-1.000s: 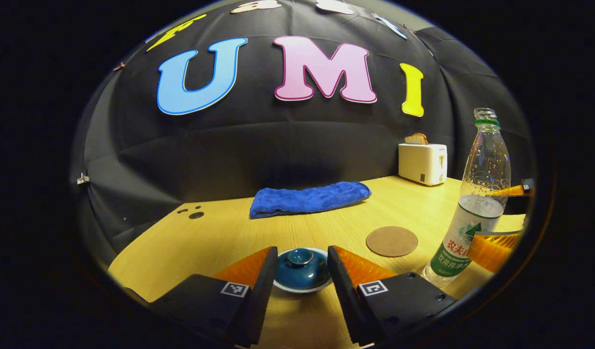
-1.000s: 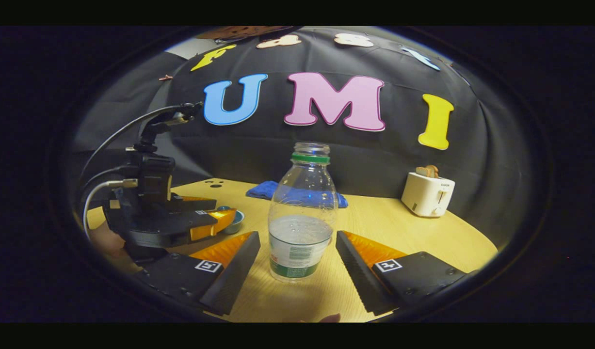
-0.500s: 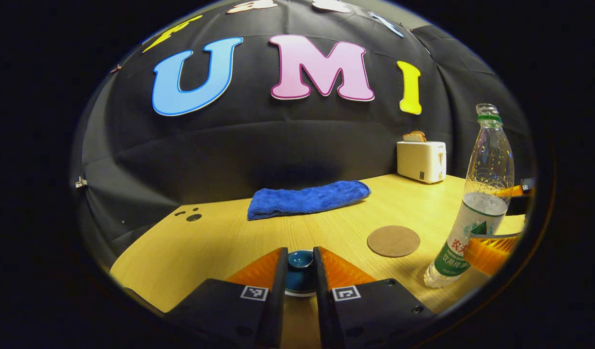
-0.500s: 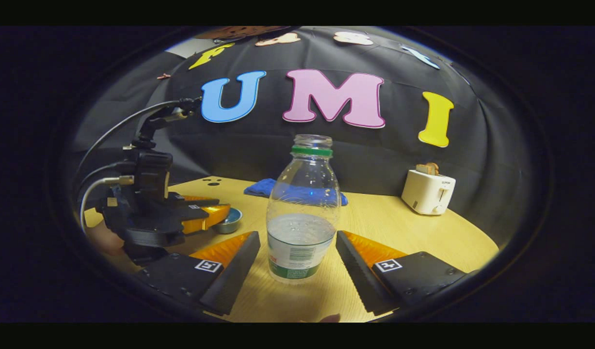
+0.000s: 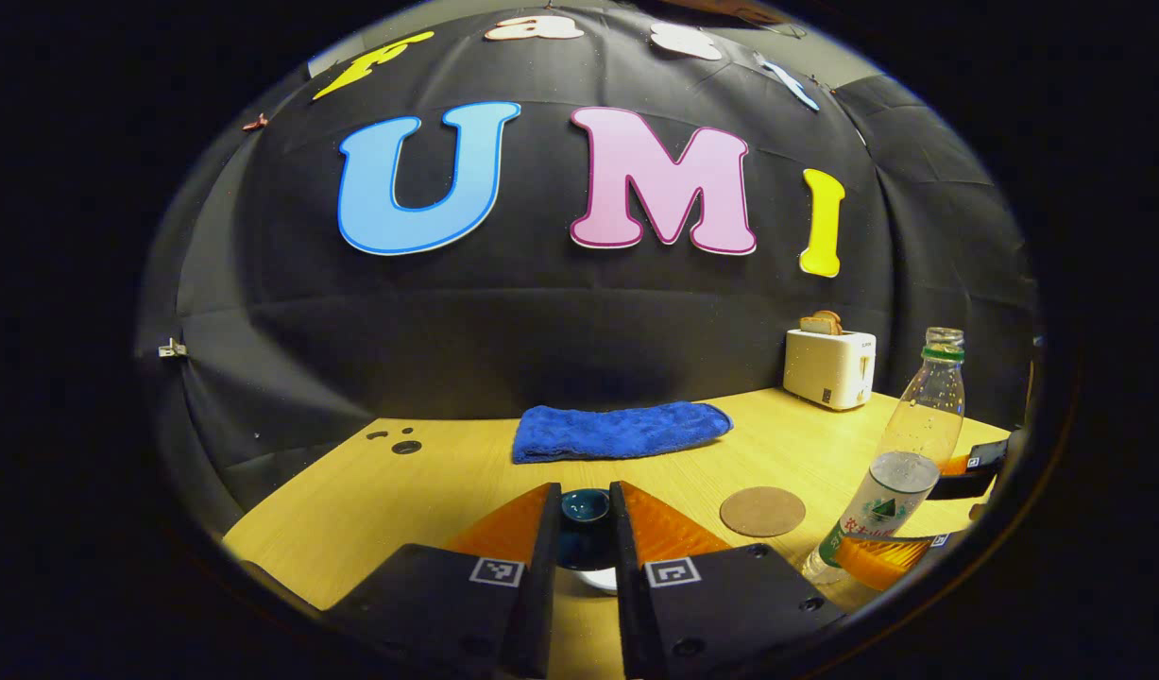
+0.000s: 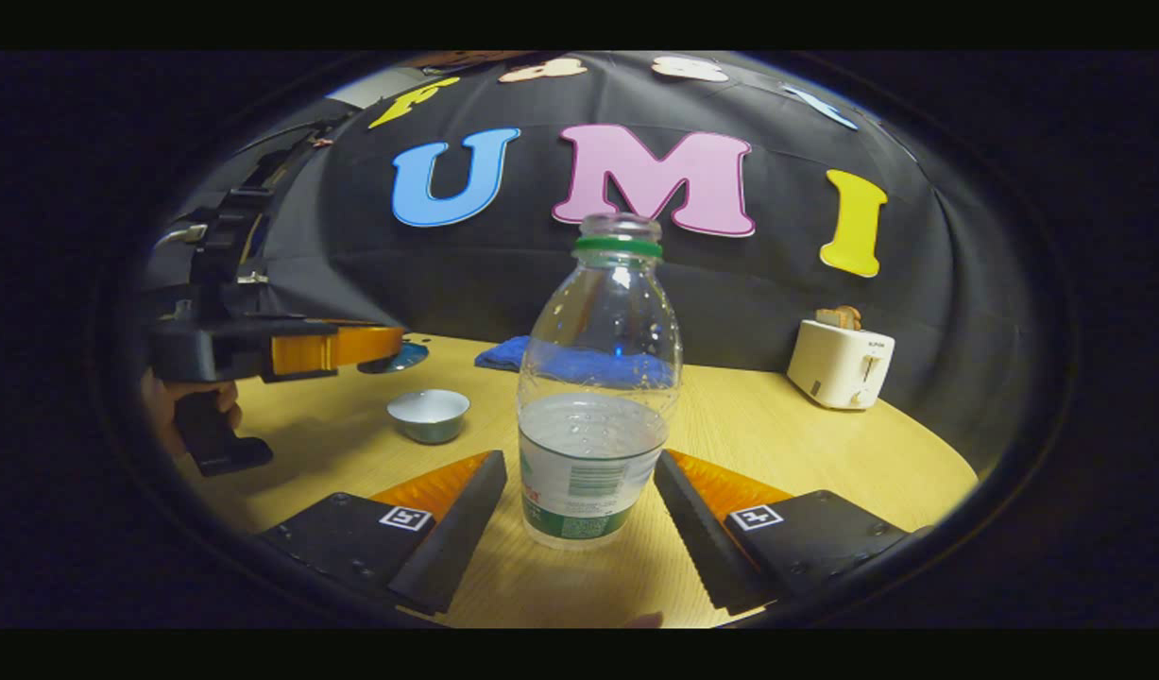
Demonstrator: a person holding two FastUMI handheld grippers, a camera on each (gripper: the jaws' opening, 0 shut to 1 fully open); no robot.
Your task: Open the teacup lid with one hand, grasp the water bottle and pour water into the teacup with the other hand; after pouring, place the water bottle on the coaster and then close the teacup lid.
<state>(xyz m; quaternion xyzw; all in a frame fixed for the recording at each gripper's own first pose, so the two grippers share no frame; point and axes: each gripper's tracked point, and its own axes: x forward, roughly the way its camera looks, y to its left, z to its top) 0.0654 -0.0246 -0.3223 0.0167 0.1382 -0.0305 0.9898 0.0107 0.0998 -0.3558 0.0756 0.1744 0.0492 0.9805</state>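
Observation:
My left gripper (image 5: 584, 529) is shut on the dark teal teacup lid (image 5: 585, 510), holding it by its knob above the table. In the right gripper view the left gripper (image 6: 376, 345) hangs in the air at the left with the lid (image 6: 400, 358) at its tip, raised over the open teacup (image 6: 429, 414). The clear, uncapped water bottle (image 6: 596, 397), about a third full, stands upright between the spread fingers of my right gripper (image 6: 579, 515), which is open and not touching it. The bottle (image 5: 895, 458) and the round brown coaster (image 5: 762, 511) lie at the right of the left gripper view.
A folded blue towel (image 5: 622, 431) lies at the back of the wooden table (image 5: 428, 477). A white toaster (image 5: 829, 356) with a slice of bread stands at the back right. A hand (image 6: 163, 397) holds the left gripper's handle.
My left gripper closed on the lid's knob and then lifted it up off the teacup, which now stands open. My right gripper stayed open around the bottle, a little nearer.

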